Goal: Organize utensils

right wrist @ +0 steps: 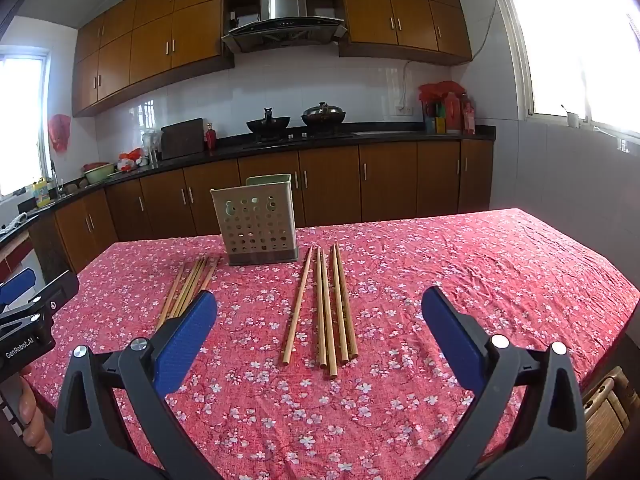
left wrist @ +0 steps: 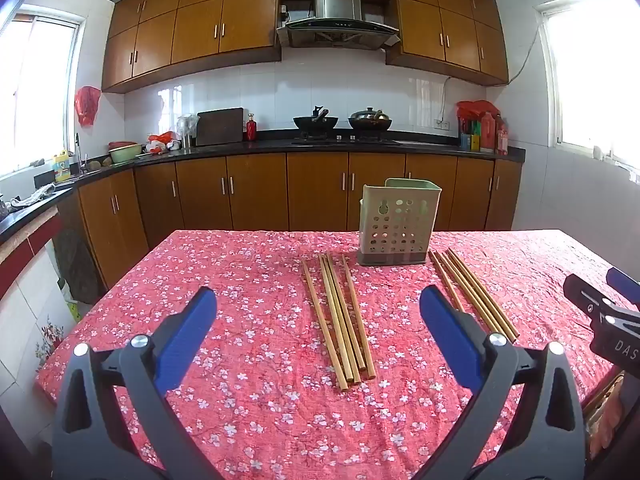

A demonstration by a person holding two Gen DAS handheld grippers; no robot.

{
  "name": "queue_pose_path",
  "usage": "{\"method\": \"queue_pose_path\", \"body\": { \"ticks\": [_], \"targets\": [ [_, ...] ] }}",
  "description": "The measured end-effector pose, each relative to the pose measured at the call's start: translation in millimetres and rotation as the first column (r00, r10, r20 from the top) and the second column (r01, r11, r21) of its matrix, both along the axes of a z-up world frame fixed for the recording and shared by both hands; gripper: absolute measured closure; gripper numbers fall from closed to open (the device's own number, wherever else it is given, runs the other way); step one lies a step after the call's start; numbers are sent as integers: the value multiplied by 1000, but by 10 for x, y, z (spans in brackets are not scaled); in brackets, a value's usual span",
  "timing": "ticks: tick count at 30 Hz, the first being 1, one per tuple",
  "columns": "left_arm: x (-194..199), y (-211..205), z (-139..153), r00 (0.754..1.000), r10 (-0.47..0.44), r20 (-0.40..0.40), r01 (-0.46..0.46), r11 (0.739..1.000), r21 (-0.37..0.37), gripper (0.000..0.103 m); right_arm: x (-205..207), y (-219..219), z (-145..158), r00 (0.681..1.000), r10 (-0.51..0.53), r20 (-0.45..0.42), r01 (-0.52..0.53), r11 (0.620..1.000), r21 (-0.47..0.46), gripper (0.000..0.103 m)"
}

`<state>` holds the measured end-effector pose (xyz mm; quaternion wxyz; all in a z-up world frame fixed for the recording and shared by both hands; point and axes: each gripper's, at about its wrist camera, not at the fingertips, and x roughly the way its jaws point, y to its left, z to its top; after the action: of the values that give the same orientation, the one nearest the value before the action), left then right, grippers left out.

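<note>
Two chopstick bundles flank holder. Thin, light, stiff, prob slippery; I'd pinch mid-shaft. Left gripper, right gripper jaws wide apart, empty.

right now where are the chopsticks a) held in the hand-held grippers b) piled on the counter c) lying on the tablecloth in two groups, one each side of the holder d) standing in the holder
c: one group of chopsticks lies left of the perforated holder, the other group right of it, all flat on the tablecloth.
</note>
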<state>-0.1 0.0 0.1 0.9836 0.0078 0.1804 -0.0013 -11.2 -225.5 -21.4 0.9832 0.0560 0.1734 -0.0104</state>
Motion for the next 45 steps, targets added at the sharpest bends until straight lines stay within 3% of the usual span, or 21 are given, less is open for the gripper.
{"method": "queue_pose_path", "body": {
  "ticks": [45],
  "targets": [
    [-10,-2,-3,1000,-2,-2,2,1000,0,4,24,15,-22,1000,0,-2,0,1000,0,2]
  ]
}}
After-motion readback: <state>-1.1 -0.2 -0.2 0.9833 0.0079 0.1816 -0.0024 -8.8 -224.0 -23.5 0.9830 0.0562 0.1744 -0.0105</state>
